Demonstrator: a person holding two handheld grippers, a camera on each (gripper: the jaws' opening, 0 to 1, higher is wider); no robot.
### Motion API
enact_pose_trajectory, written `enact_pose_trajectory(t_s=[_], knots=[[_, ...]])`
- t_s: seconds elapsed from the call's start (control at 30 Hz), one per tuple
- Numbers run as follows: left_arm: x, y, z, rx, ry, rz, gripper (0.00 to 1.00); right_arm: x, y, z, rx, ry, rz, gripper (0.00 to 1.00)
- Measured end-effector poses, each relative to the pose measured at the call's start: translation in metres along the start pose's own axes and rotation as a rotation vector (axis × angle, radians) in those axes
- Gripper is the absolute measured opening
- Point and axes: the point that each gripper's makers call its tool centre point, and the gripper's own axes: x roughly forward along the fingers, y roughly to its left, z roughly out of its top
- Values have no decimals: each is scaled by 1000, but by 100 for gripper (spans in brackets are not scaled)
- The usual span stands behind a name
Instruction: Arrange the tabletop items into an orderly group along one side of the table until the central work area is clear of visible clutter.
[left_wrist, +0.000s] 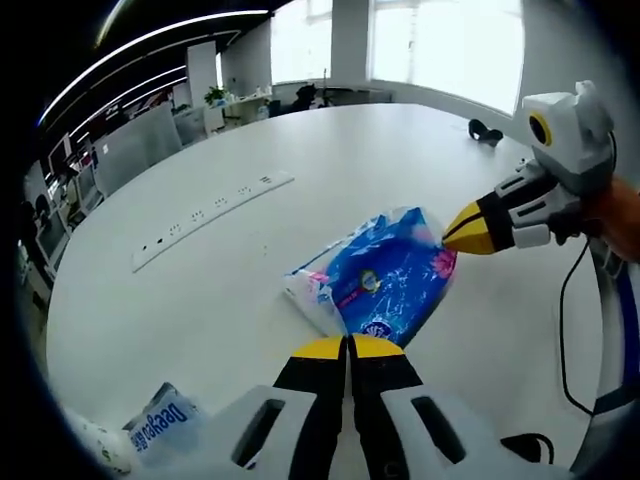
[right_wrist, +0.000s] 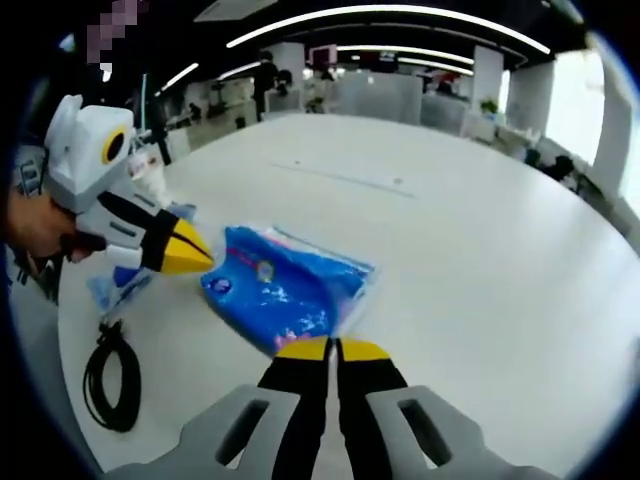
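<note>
Blue crinkled plastic pack (left_wrist: 385, 277) (right_wrist: 283, 285): flat on round white table (left_wrist: 250, 250) (right_wrist: 450, 230), between both grippers; long axis runs diagonally between them. Left gripper (left_wrist: 349, 347) (right_wrist: 207, 254): yellow tips together, just short of pack. Right gripper (right_wrist: 333, 349) (left_wrist: 447, 236): jaws closed, tips at pack's edge. Coiled black cable (right_wrist: 110, 375) beside pack. Small blue-white packet (left_wrist: 160, 421) near table edge.

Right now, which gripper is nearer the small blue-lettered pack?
Left. The left gripper sits right beside the pack; the right gripper is farther off, at the blue bag.
</note>
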Motion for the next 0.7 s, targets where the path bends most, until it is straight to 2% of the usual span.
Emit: enact_pose_trajectory(t_s=[0.7], knots=[[11,0,-1,-24,15,-9,2,5,-7,-8,-12,31,-10,1]])
